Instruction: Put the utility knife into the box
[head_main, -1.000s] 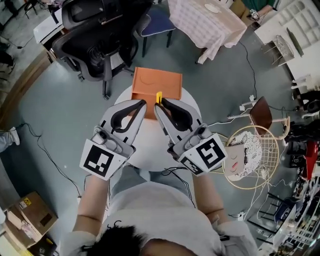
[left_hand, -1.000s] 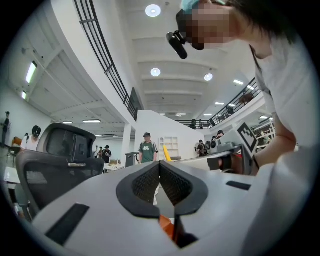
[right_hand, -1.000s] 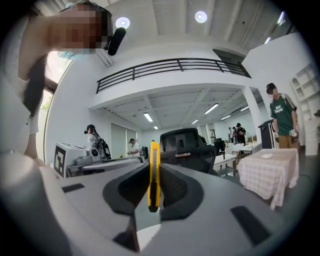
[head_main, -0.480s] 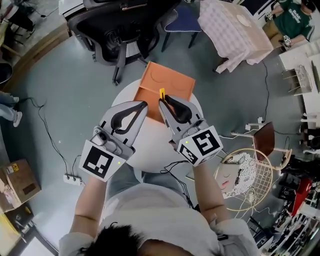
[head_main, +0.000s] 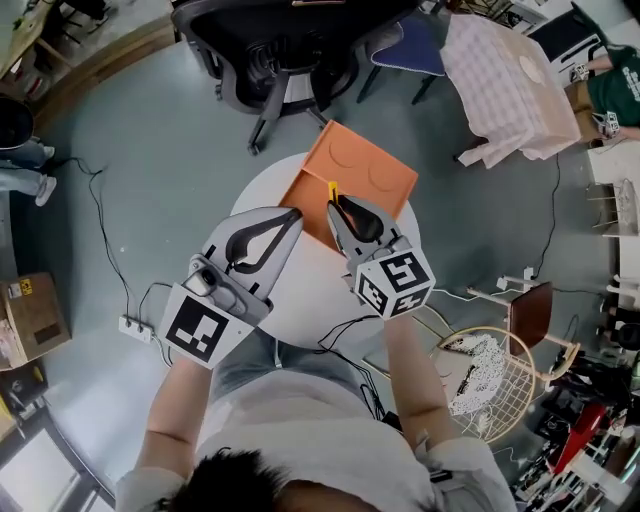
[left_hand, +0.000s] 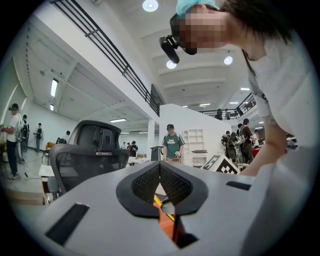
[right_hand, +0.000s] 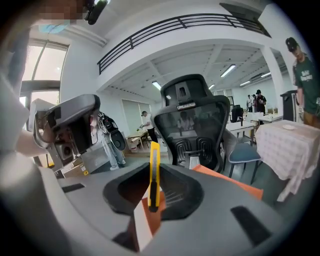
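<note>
An orange box (head_main: 365, 178) lies open on the far part of a round white table (head_main: 300, 300). My right gripper (head_main: 334, 206) is shut on a yellow utility knife (head_main: 332, 190), which sticks out past the jaw tips over the box's near edge. In the right gripper view the knife (right_hand: 154, 172) stands upright between the jaws, with the box (right_hand: 227, 183) beyond it. My left gripper (head_main: 292, 214) is shut on nothing, just left of the right one above the table. Its jaws meet in the left gripper view (left_hand: 160, 166).
A black office chair (head_main: 290, 40) stands right behind the table. A table with a checked cloth (head_main: 505, 85) is at the far right. Cables and a power strip (head_main: 135, 327) lie on the floor at the left, and a round wire stool (head_main: 490, 385) is at the right.
The head view has swung, so the box now looks turned. My right gripper has tipped more upright with the knife still at the box's near edge. The left gripper has barely moved.
</note>
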